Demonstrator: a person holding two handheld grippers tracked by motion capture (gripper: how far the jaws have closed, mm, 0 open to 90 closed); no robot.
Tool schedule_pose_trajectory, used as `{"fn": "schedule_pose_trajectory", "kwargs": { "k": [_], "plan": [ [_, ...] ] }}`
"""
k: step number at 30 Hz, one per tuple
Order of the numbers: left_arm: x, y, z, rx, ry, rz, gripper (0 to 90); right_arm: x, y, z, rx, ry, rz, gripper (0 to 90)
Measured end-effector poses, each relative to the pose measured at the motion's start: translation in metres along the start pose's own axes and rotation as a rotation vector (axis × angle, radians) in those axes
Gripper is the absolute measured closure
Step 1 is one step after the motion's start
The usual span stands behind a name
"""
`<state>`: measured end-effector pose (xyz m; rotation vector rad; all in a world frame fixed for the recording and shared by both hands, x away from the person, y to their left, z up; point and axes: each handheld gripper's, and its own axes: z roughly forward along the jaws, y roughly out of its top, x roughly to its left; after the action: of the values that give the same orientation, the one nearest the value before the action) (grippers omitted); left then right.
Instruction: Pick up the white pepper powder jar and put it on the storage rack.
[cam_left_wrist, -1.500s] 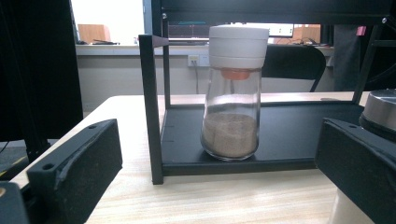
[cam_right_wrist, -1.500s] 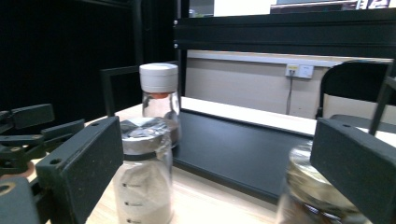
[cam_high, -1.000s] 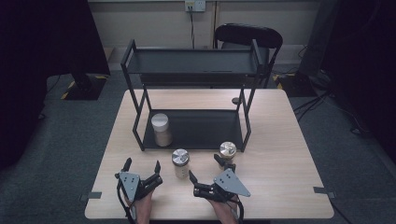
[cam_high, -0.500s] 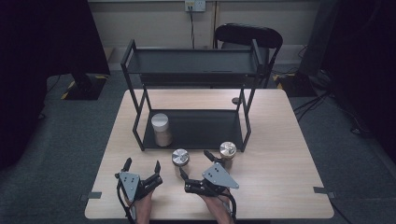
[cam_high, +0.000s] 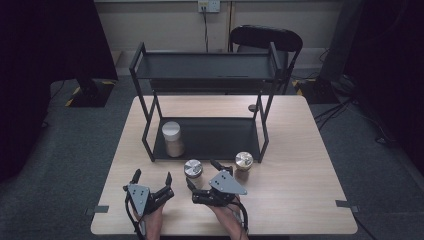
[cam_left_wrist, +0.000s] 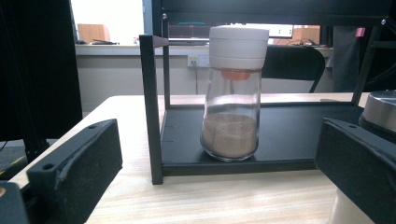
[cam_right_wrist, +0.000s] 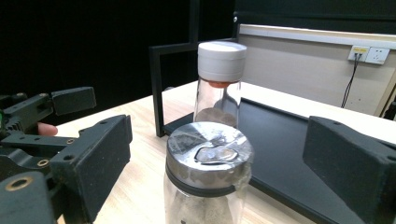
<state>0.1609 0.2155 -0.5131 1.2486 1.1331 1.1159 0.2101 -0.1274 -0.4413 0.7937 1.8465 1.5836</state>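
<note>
Here, right gripper (cam_high: 201, 175) angled left, jaws narrowing around steel-lidded jar (cam_high: 193, 169), untouched, left gripper (cam_high: 151, 177) gaping, empty.

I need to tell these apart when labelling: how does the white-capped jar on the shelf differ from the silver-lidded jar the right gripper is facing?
The white-capped jar has a tall white cap over an orange collar; the silver-lidded jar has a flat shiny metal lid. The white-capped jar stands on the rack's lower shelf; the silver-lidded jar stands on the table, between the right gripper's open jaws. Both are upright clear glass.

The right tool (cam_high: 201, 174) swung left to the silver-capped jar (cam_high: 193, 169), jaws closing.
</note>
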Motion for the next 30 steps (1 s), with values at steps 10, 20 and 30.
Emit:
{"fn": "schedule_pose_trajectory", "kwargs": {
  "k": [10,20,30],
  "plan": [
    [0.0,0.0,0.0,0.0,-0.001,0.001,0.1,-0.003,-0.007,0.015,0.06,0.025,0.022,9.0],
    [0.0,0.0,0.0,-0.001,-0.002,-0.002,0.1,-0.003,-0.013,0.025,0.102,0.031,0.034,10.9],
    [0.001,0.0,0.0,-0.002,-0.002,-0.002,0.1,-0.005,-0.016,0.031,0.129,0.037,0.048,13.7]
  ]
}}
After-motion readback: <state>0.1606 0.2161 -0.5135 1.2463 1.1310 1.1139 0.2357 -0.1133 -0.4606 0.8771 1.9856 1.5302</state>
